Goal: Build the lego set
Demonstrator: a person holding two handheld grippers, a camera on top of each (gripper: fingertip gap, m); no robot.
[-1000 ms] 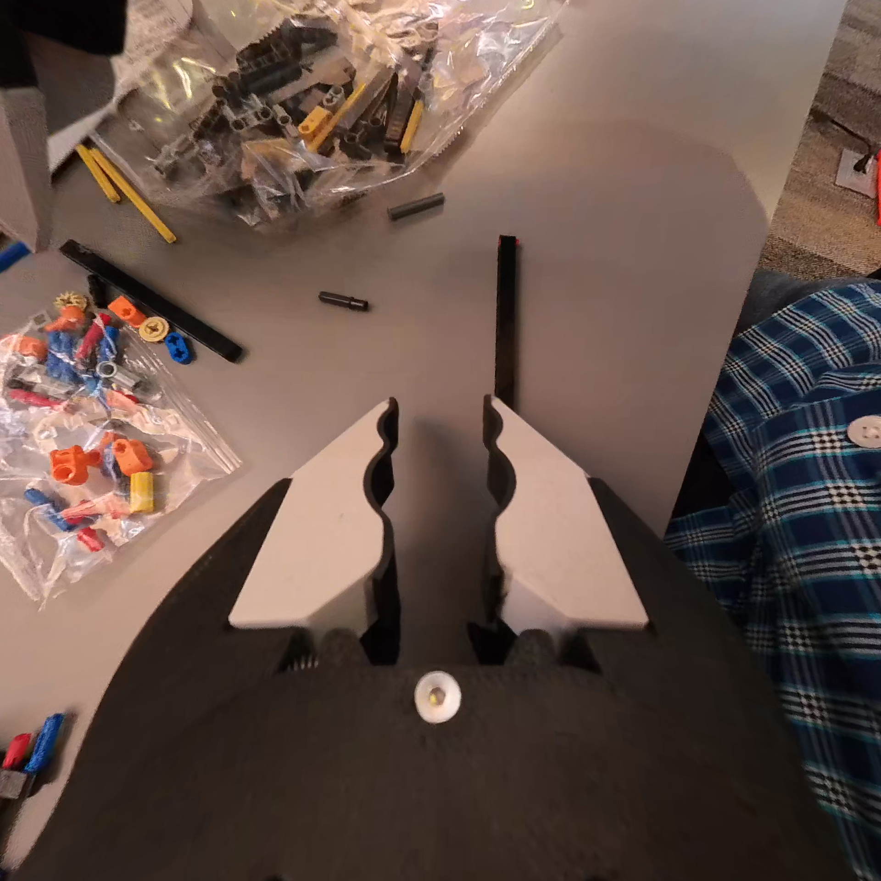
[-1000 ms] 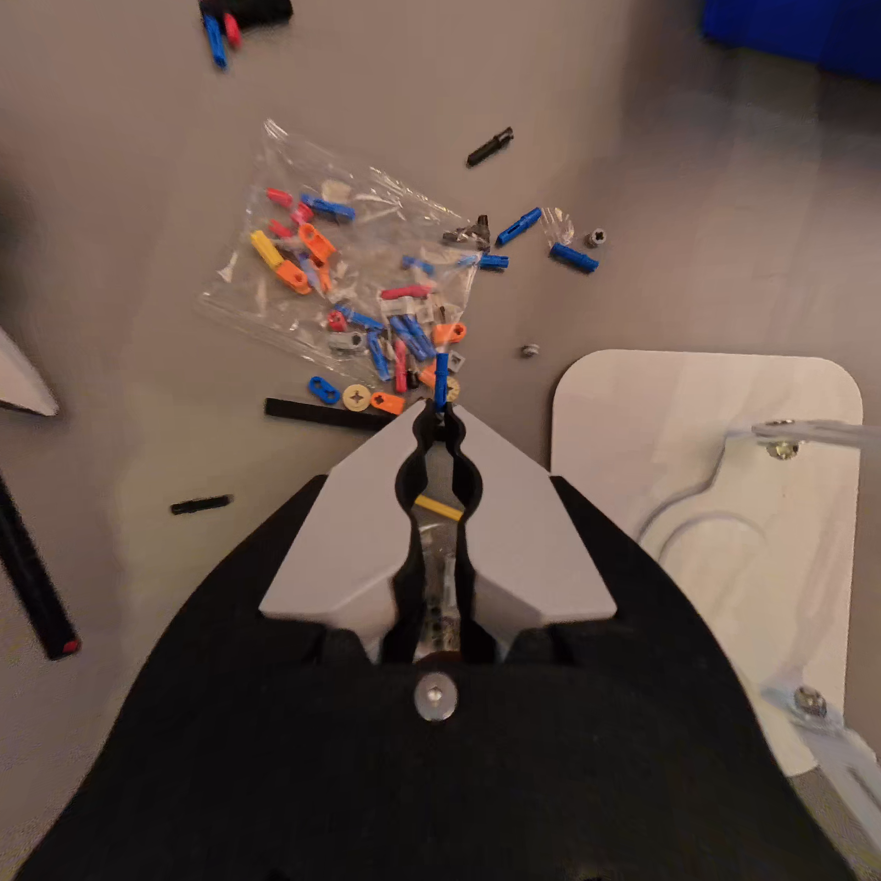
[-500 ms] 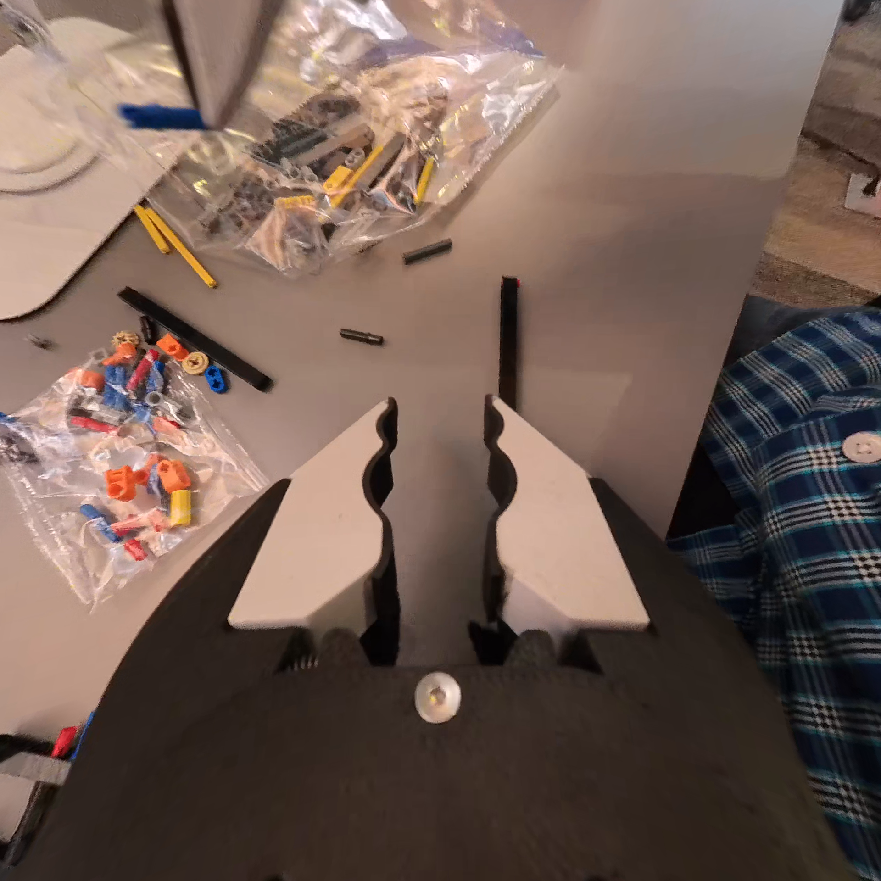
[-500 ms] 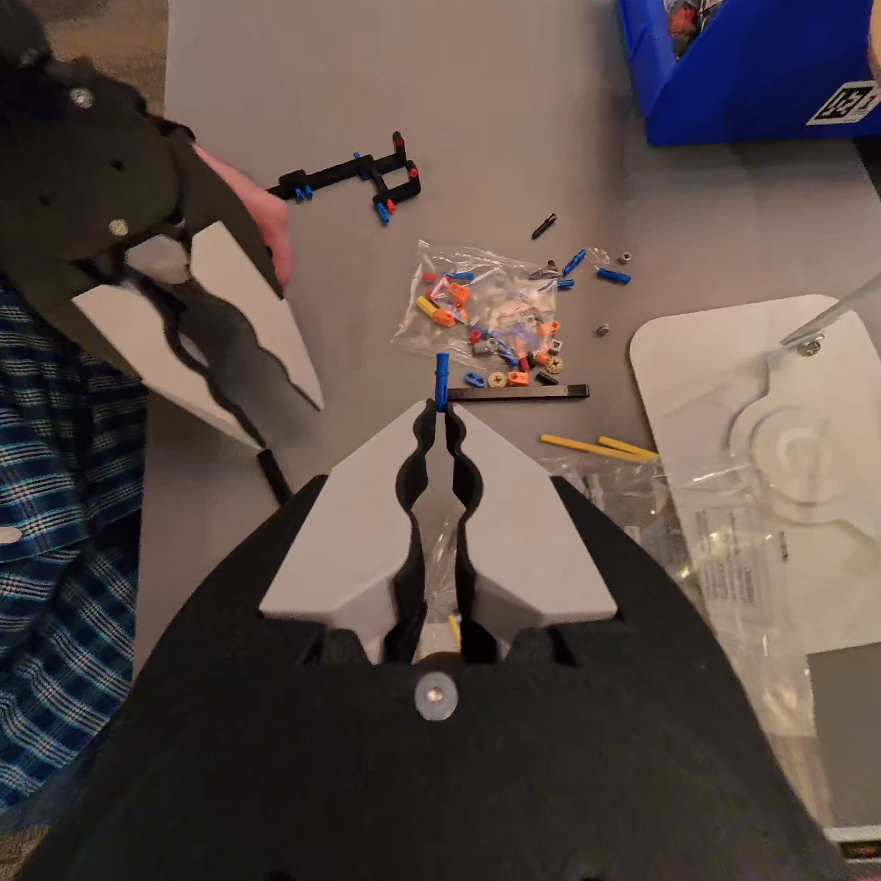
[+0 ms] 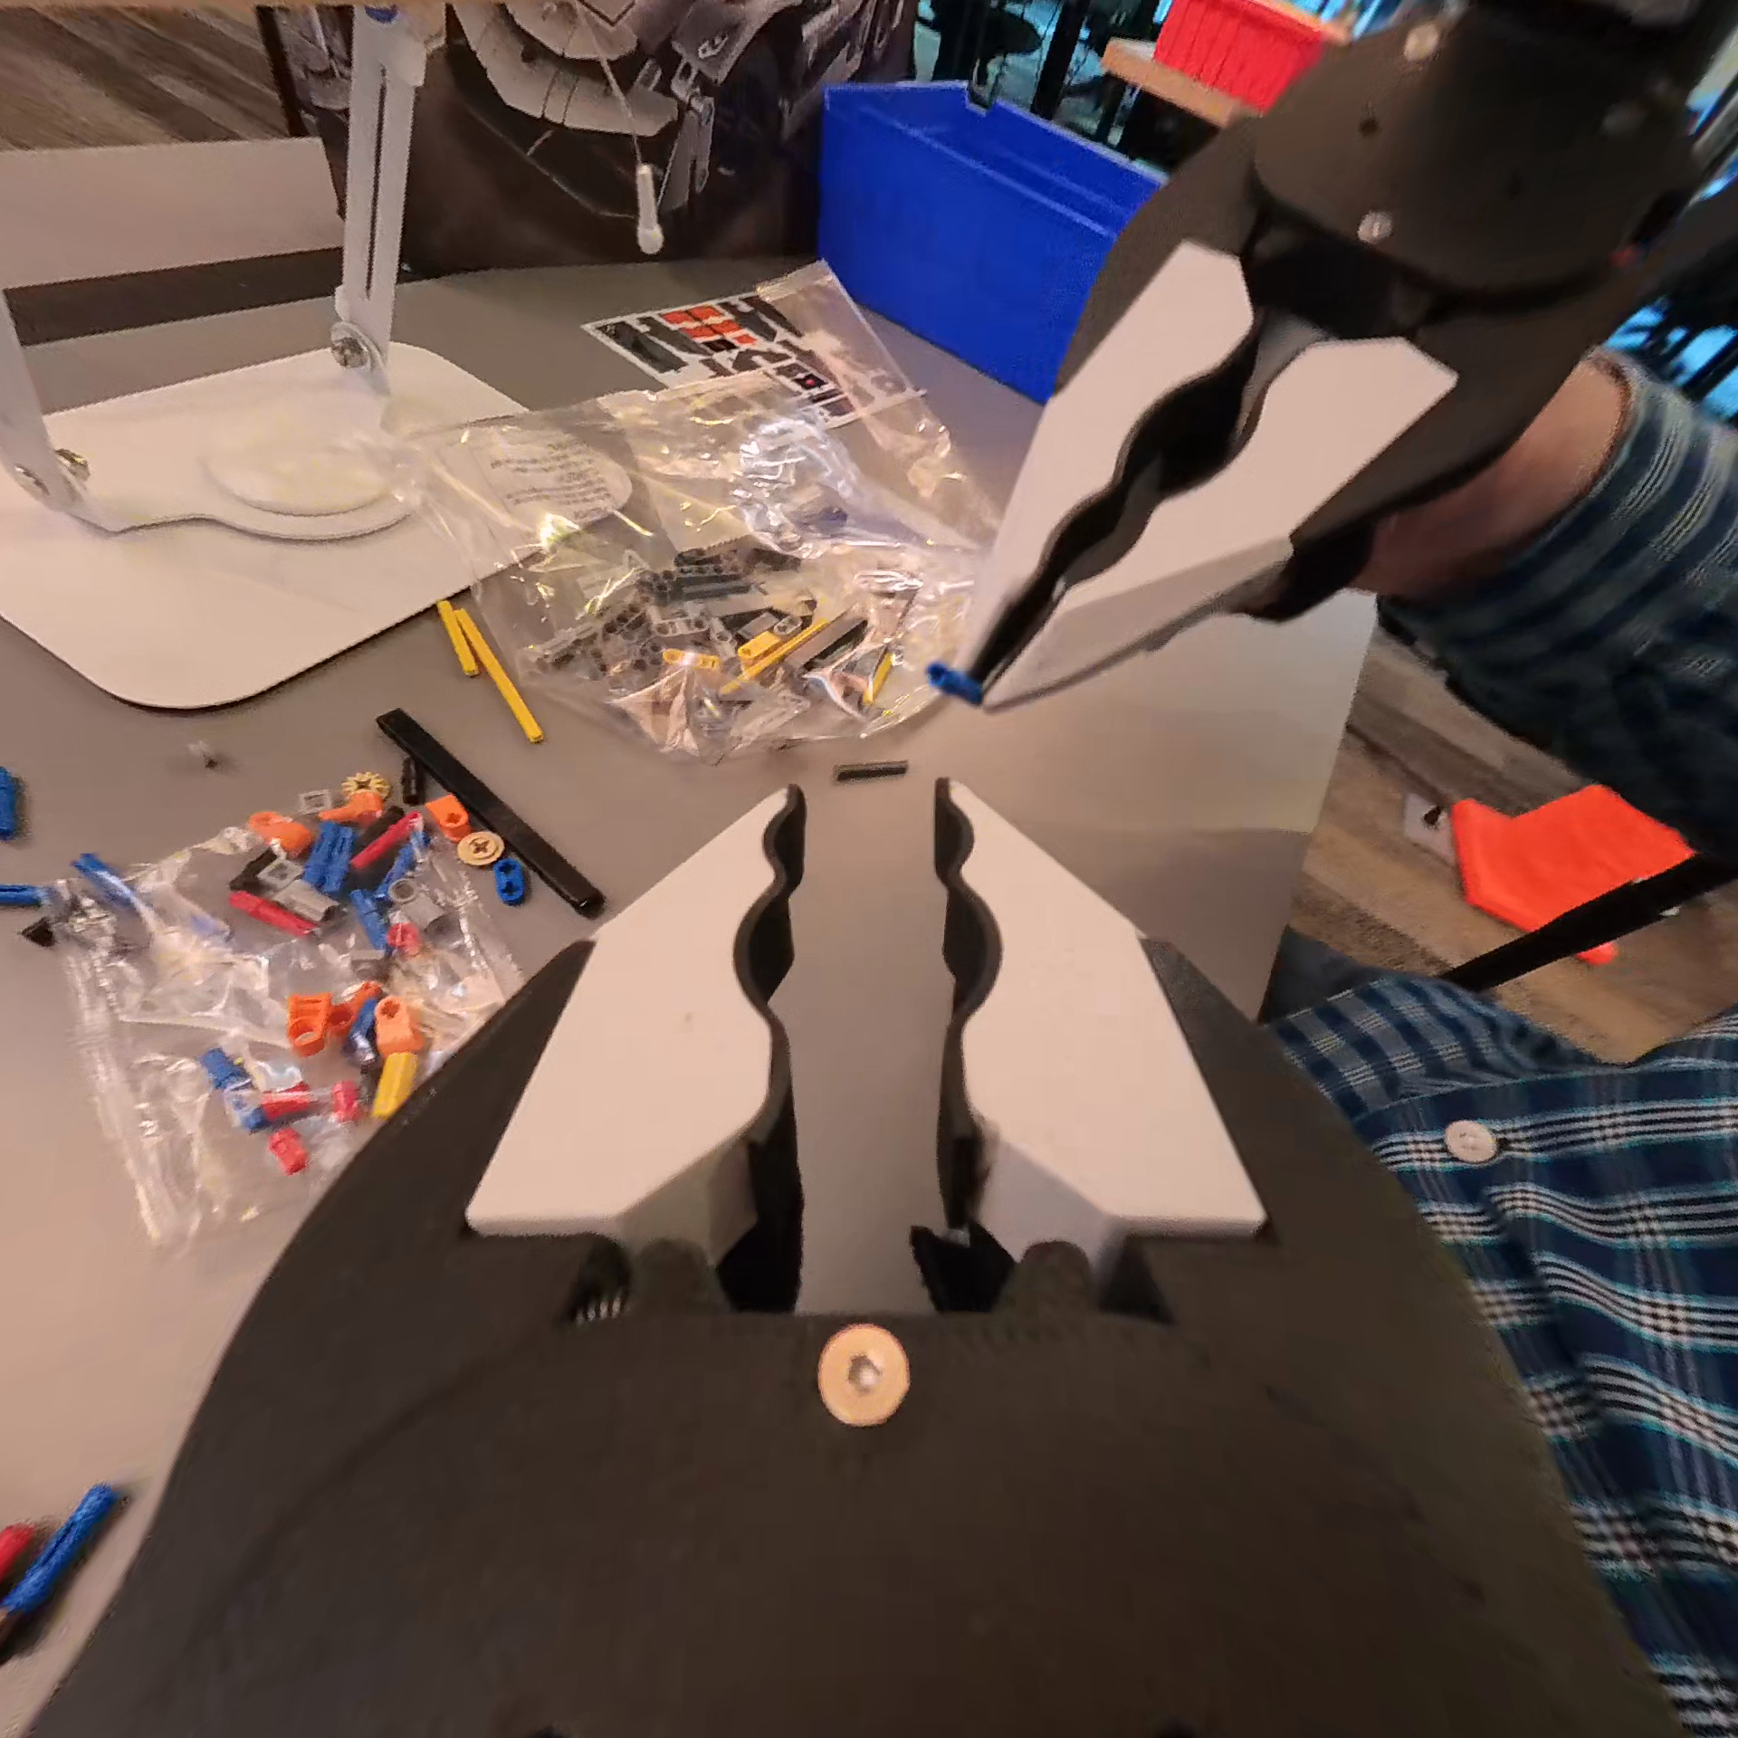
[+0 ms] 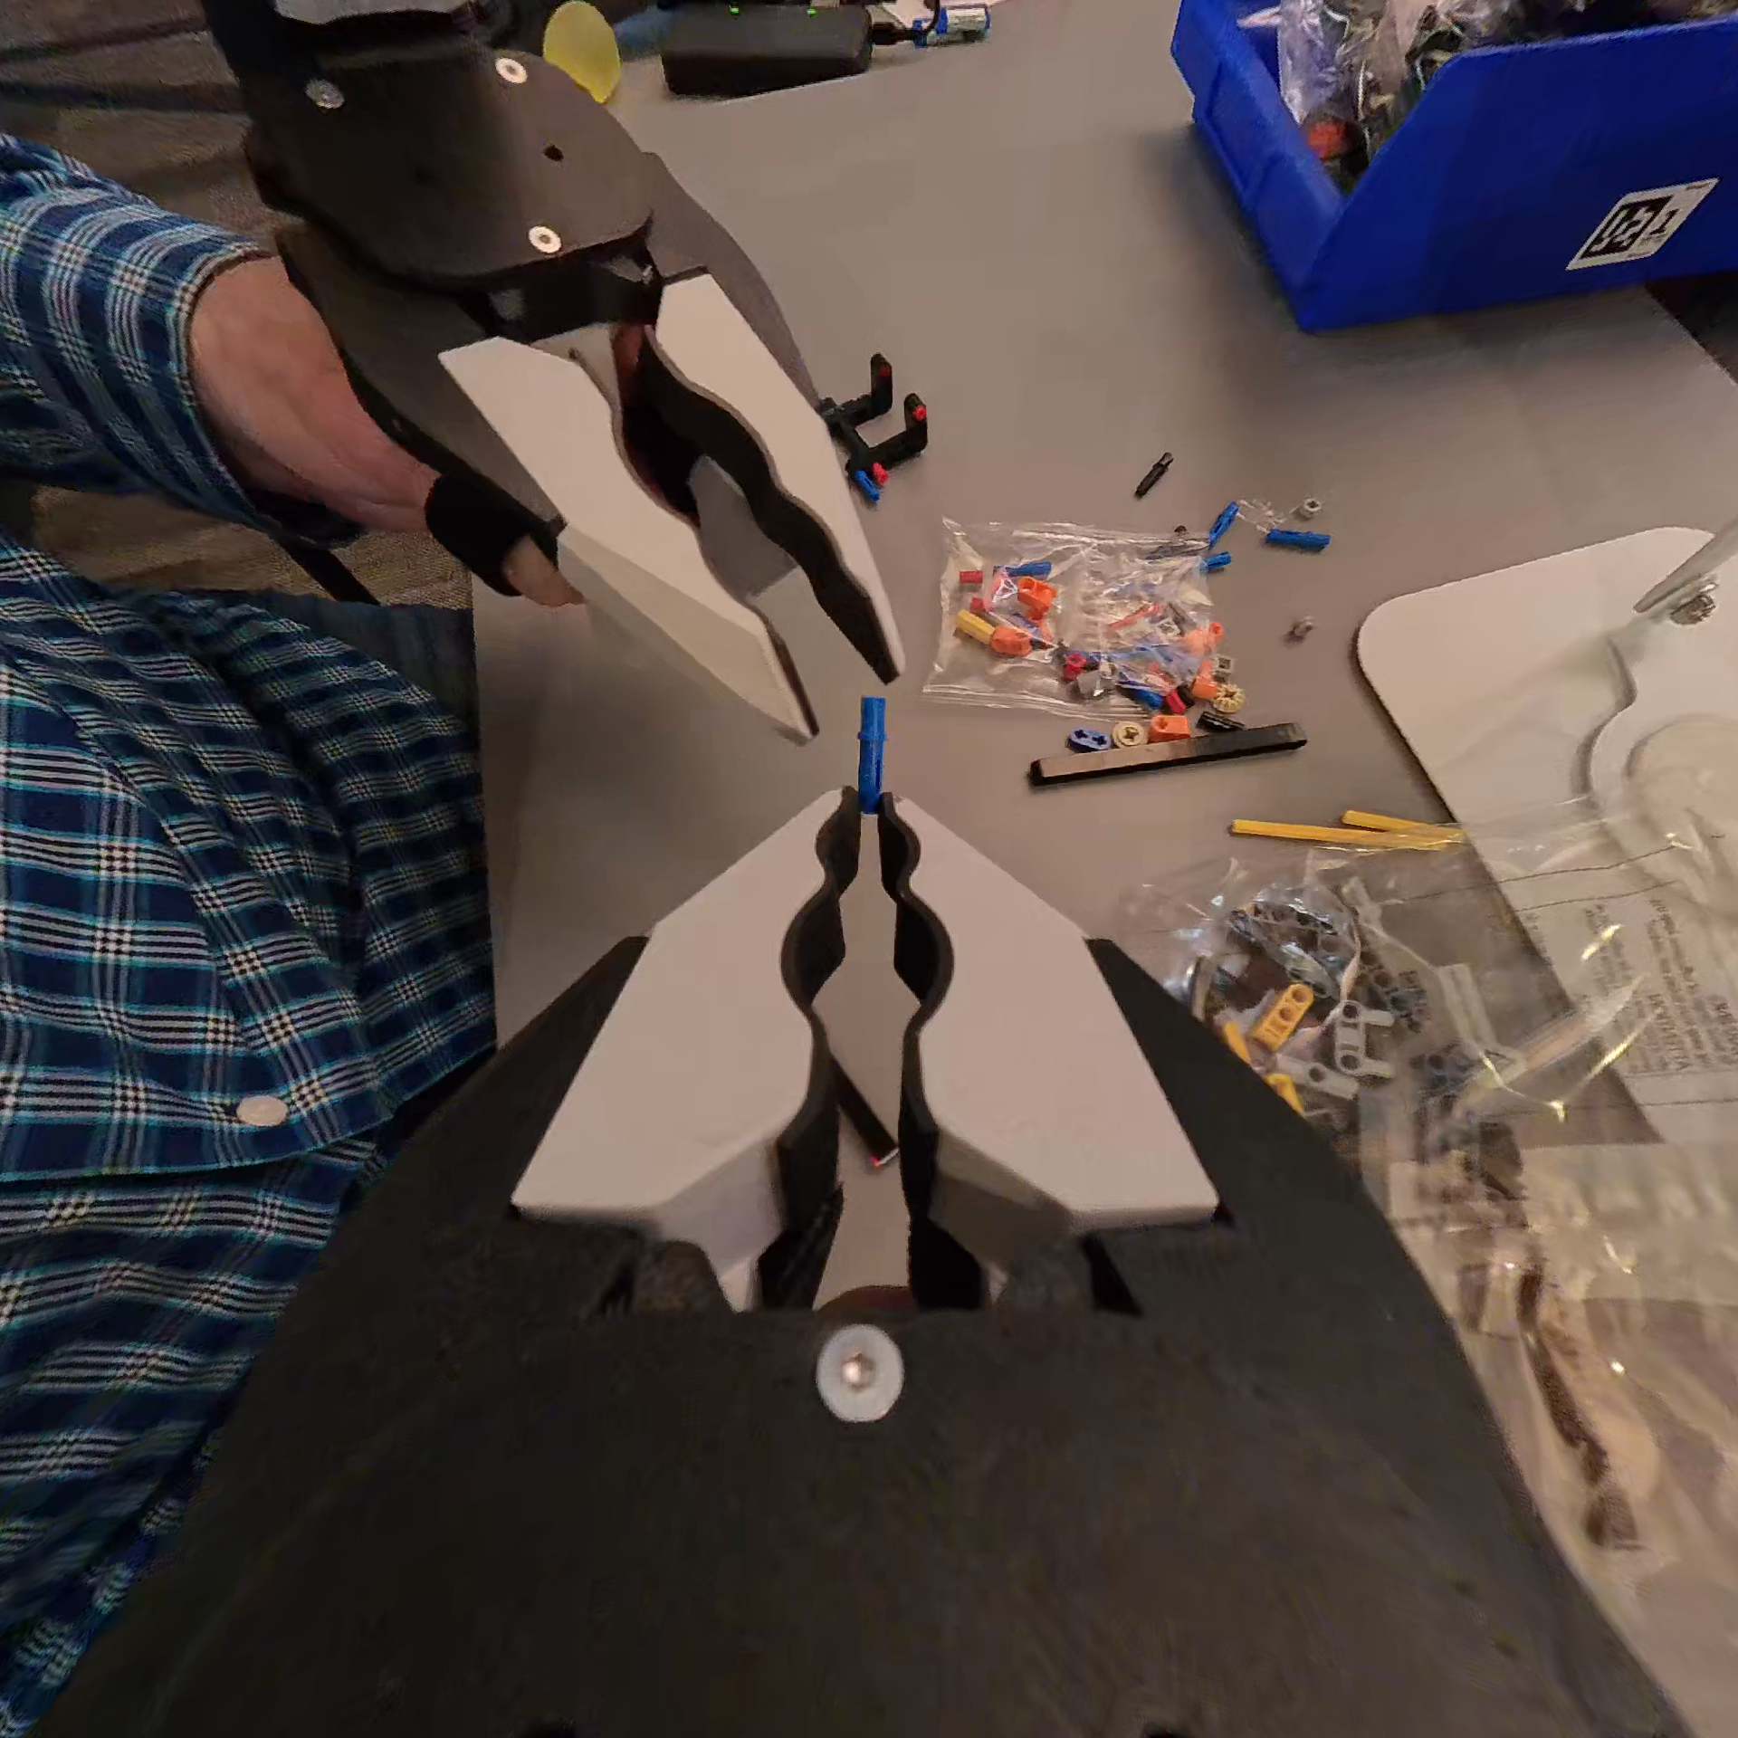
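The right tool [image 6: 870, 811] is clenched on a blue pin [image 6: 871, 750] that juts forward past its tips, held above the grey tabletop [image 6: 1034, 310], while the left tool [image 5: 867, 799] is released, fingers spread with nothing between them, its tips just beyond the pin's free end in the right wrist view. Ahead and to the right of the right tool lie a small bag of coloured pieces [image 6: 1082, 616], a black beam [image 6: 1166, 752], two yellow axles [image 6: 1345, 829] and a larger bag of grey parts [image 6: 1364, 1025], with a black sub-assembly [image 6: 875, 423] and a blue bin [image 6: 1467, 179] farther off.
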